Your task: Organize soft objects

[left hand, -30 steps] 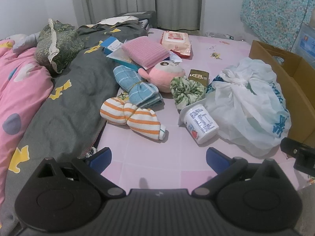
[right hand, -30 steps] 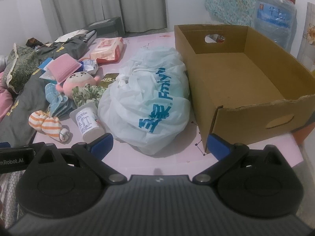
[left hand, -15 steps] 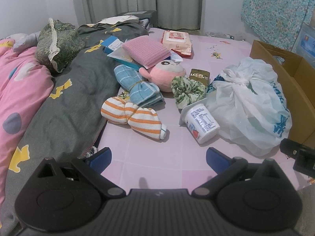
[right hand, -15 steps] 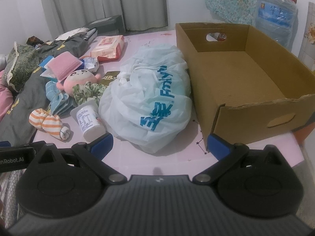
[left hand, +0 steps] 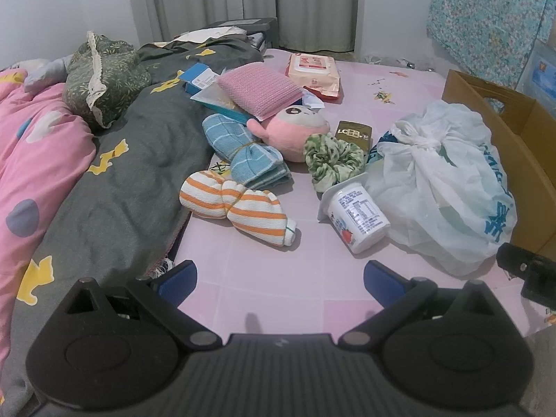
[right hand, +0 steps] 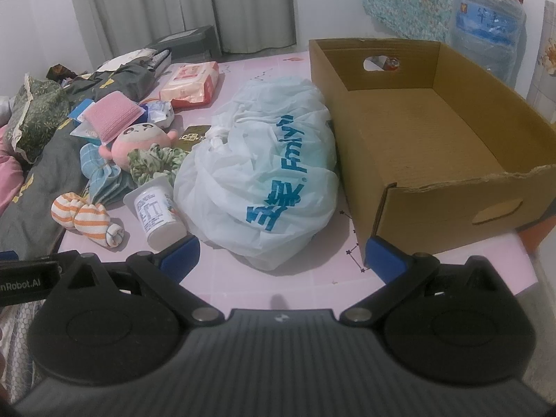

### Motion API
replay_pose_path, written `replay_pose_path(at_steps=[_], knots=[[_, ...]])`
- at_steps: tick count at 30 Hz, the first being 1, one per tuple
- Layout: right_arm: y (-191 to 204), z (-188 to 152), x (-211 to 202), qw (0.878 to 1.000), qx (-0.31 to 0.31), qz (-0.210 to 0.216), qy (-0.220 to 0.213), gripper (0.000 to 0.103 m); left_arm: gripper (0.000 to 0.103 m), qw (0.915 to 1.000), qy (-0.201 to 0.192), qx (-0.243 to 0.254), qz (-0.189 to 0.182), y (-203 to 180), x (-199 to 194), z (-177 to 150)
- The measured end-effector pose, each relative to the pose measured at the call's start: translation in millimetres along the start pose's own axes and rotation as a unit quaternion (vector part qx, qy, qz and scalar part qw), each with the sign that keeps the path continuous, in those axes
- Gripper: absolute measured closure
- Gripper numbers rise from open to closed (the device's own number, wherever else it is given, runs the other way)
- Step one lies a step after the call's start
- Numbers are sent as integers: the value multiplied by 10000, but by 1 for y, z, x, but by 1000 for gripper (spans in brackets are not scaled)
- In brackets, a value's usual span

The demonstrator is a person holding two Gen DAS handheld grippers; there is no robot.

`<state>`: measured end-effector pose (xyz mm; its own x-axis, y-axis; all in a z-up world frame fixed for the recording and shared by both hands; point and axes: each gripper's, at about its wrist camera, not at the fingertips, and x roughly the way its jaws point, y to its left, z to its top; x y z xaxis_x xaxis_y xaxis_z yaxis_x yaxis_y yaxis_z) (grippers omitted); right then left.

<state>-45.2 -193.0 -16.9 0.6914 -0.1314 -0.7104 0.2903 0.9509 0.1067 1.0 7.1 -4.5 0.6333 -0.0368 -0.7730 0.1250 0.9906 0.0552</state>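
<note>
Soft things lie on the pink table (left hand: 264,278): orange-striped mittens (left hand: 239,208), a blue checked cloth bundle (left hand: 246,153), a pink plush toy (left hand: 295,128), a green scrunchie (left hand: 333,156), a pink knit pad (left hand: 259,88) and a tied white plastic bag (left hand: 441,180). My left gripper (left hand: 279,279) is open near the table's front edge, short of the mittens. My right gripper (right hand: 283,257) is open just in front of the white bag (right hand: 267,173), with the empty cardboard box (right hand: 424,121) to its right. Nothing sits between either pair of fingers.
A yogurt cup (left hand: 358,215) lies on its side by the bag. A wipes pack (left hand: 312,69) and a brown packet (left hand: 354,133) lie farther back. A grey blanket (left hand: 121,180) and pink quilt (left hand: 31,160) cover the left. A water jug (right hand: 486,27) stands behind the box.
Both views have shifted only slightly; the right gripper has edged a little toward the bag. No object has moved and both grippers stay open.
</note>
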Motion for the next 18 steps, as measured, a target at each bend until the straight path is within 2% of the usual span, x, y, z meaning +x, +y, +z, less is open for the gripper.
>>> replay_pose_path(at_steps=[18], knots=[[2,0,-3,10000,-14,39,16,1,1,10000,26,-11,68,3,-2,-1]])
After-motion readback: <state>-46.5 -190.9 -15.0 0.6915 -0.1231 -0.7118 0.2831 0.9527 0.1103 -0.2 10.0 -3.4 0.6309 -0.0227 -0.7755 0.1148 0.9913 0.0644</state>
